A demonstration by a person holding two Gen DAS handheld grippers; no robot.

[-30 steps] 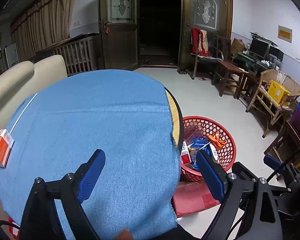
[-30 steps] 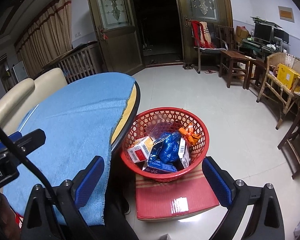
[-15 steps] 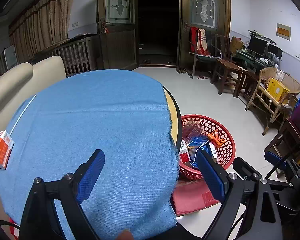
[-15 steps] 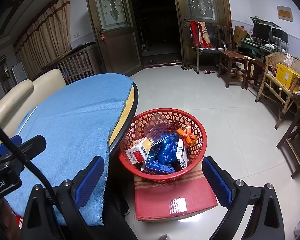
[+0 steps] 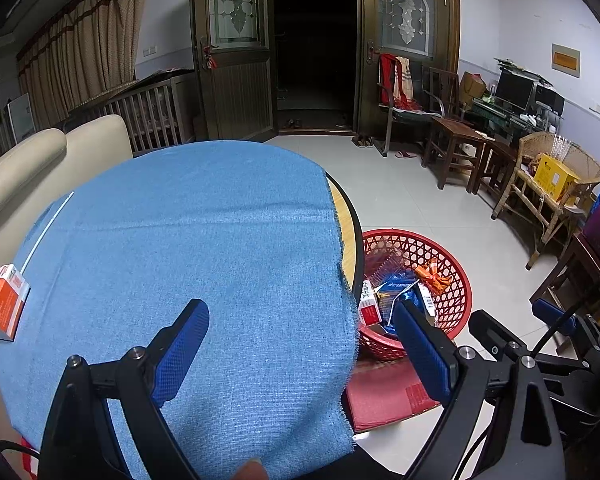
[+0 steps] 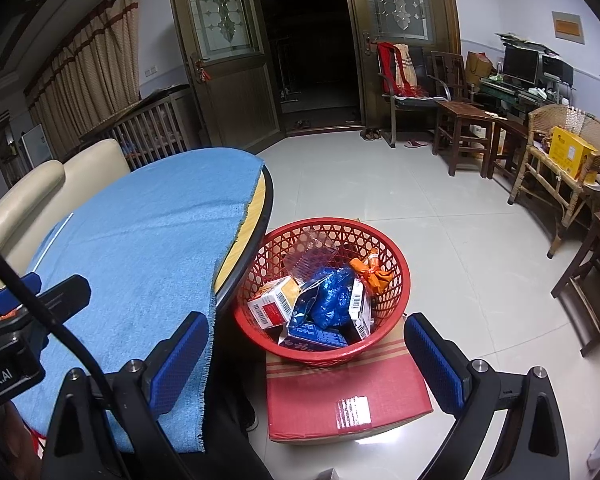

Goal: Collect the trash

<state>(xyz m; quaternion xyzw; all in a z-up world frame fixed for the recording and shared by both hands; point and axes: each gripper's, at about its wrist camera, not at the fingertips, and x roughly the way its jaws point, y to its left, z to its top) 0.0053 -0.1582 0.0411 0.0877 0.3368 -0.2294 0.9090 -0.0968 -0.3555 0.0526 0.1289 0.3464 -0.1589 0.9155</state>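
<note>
One orange box (image 5: 4,307) is seen from the left wrist, lying at the blue cloth's (image 5: 188,264) left edge on the surface, long axis pointing away, well left of the wide-open, empty left tool (image 5: 300,344), the nearer one. From the right wrist, the right tool (image 6: 304,360), equally agape and empty, faces the red basket (image 6: 396,268) beside the cloth. Both views have barely shifted since a second ago.
</note>
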